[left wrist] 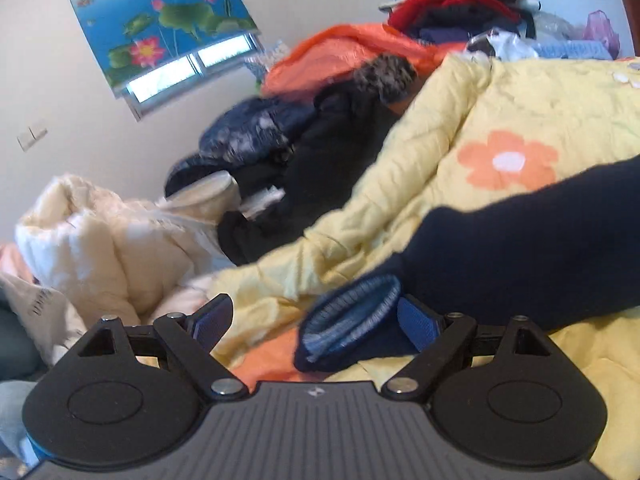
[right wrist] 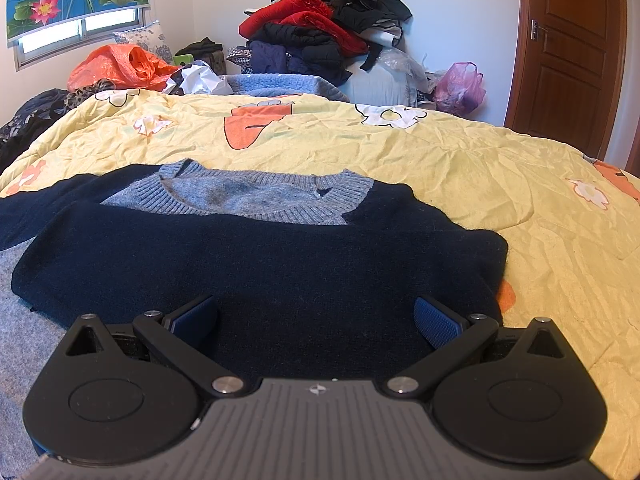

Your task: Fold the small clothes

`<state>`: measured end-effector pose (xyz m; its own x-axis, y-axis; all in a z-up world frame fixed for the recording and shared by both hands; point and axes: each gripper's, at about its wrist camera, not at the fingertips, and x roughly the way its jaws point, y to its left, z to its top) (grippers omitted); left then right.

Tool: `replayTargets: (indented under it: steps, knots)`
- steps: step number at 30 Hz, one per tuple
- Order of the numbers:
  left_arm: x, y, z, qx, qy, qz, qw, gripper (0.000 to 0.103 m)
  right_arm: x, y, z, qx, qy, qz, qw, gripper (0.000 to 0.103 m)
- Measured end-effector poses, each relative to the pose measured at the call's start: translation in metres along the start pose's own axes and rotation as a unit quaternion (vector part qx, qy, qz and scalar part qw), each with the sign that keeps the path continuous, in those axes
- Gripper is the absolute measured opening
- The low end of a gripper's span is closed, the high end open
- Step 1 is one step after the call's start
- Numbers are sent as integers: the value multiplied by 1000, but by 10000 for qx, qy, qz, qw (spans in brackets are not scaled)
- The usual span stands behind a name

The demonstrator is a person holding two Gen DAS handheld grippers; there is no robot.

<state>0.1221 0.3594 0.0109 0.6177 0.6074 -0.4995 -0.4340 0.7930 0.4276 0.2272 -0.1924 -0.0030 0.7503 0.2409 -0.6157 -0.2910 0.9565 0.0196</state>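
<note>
A small navy sweater point(right wrist: 260, 272) with a grey ribbed collar point(right wrist: 256, 196) lies flat on the yellow flowered quilt point(right wrist: 440, 160). One sleeve is folded across its chest. My right gripper point(right wrist: 316, 320) hovers open just over the sweater's near part, with nothing pinched. In the left wrist view the other navy sleeve point(left wrist: 520, 240) stretches in from the right across the quilt point(left wrist: 480, 100). Its blue-grey ribbed cuff point(left wrist: 352, 316) lies between the wide-open fingers of my left gripper point(left wrist: 316, 322), close to the right pad point(left wrist: 420, 326). The pads do not press on it.
Left of the quilt lie a cream padded coat point(left wrist: 100, 240) and dark jackets point(left wrist: 320, 152). An orange bag point(right wrist: 120, 66) and a tall pile of clothes point(right wrist: 320, 28) sit behind the bed. A pink bag point(right wrist: 460, 88) and a wooden door point(right wrist: 568, 52) are at the right.
</note>
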Motion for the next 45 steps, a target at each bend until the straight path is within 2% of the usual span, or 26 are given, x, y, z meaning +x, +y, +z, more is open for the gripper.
replayTargets:
  steps: [3, 8, 9, 10, 12, 13, 16, 19, 23, 25, 28, 31, 34, 35, 36, 38, 40, 43, 45]
  knots:
    - [16, 4, -1, -239, 190, -45, 9995, 90, -1, -1, 0, 2, -2, -2, 10000, 103]
    - [18, 9, -4, -410, 220, -306, 9984, 89, -1, -1, 0, 2, -1, 2, 10000, 103]
    - [21, 11, -5, -499, 276, -340, 9978, 77, -1, -1, 0, 2, -2, 2, 10000, 103]
    - [24, 14, -5, -595, 372, -362, 9969, 49, -1, -1, 0, 2, -3, 2, 10000, 103]
    - [33, 21, -7, -827, 675, -354, 9937, 14, -1, -1, 0, 2, -3, 3, 10000, 103]
    - [35, 24, -8, -972, 759, -355, 9917, 12, -1, -1, 0, 4, -4, 4, 10000, 103]
    - [26, 37, -6, -1404, 690, -406, 9868, 10, -1, -1, 0, 5, -6, 6, 10000, 103]
    - [6, 44, 6, -1741, 451, -492, 9825, 9, -1, -1, 0, 4, -5, 5, 10000, 103]
    - [-33, 29, 35, -1909, 56, -851, 9779, 9, -1, -2, 0, 41, -19, 25, 10000, 103]
    - [-60, 7, 48, -1928, -149, -1346, 9719, 9, -2, -2, 0, 68, -27, 30, 10000, 103]
    - [-106, -49, 58, -1766, -479, -2181, 9586, 9, -2, -3, 0, 96, -36, 38, 9999, 103]
    - [-147, -119, 61, -1491, -535, -3091, 9378, 5, -2, -2, 0, 118, -43, 47, 9999, 103]
    - [-184, -187, 60, -1192, -511, -3929, 9104, 5, -3, -3, -1, 144, -52, 60, 9999, 103]
    - [-193, -209, 58, -1037, -493, -4105, 9046, 5, -3, -3, -1, 152, -54, 64, 9998, 103]
    - [-201, -229, 55, -859, -472, -4200, 9022, 5, -3, -3, -1, 159, -57, 68, 9998, 103]
    - [-211, -261, 48, -494, -360, -4266, 9024, 6, -4, -3, -1, 177, -65, 78, 9998, 103]
    - [-222, -271, 39, -240, -425, -4267, 9031, 6, -4, -4, -1, 198, -73, 92, 9997, 103]
    - [-228, -259, 26, -179, -512, -4096, 9106, 10, -4, -4, -1, 200, -76, 96, 9997, 103]
    - [-220, -229, 17, -419, -441, -3900, 9188, 11, -4, -4, -1, 185, -69, 86, 9998, 103]
